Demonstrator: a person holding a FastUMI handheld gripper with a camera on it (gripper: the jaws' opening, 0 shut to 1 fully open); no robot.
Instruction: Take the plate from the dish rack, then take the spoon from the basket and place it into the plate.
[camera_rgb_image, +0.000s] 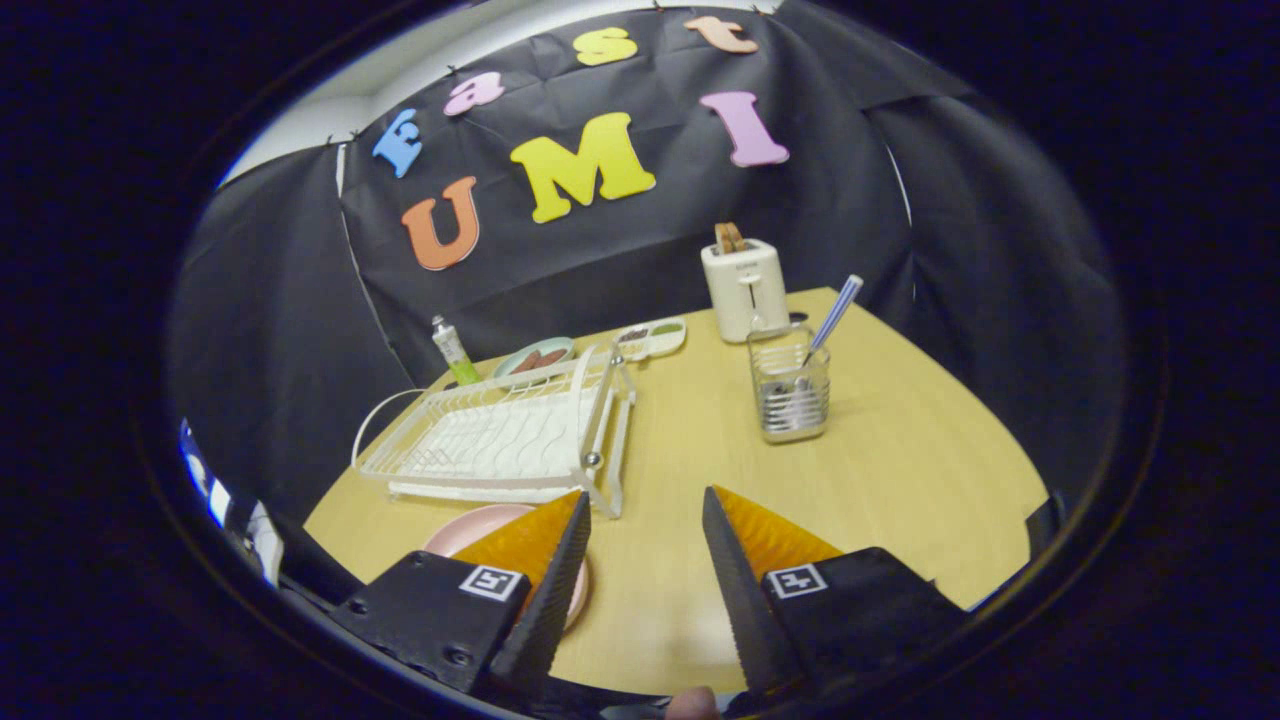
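A pale wooden tabletop (900, 470) is seen in front of a wall of black cloth, and the gripper (645, 500) is held above the tabletop's near edge with its fingers spread wide apart and nothing gripped between them; only bare wood is seen in the gap. The pink plate (470, 528) is found lying flat on the tabletop near the near left corner, partly covered by the left finger and just in front of the white dish rack (500, 440), from which it is already out. The rack is set along the left side of the tabletop, and no dishes can be made out in it. Beyond the fingers and a little to the right, the clear basket (790, 395) is stood upright toward the middle of the tabletop, and the spoon (832, 315) is still leaned inside it, its striped handle tilted up and to the right. Behind the basket, at the far edge, a white toaster (745, 285) is placed with toast (729, 237) poking from its top. Along the far edge behind the rack, a green tube (452, 350), a small green dish (535, 357) and a divided tray (652, 338) are lined up
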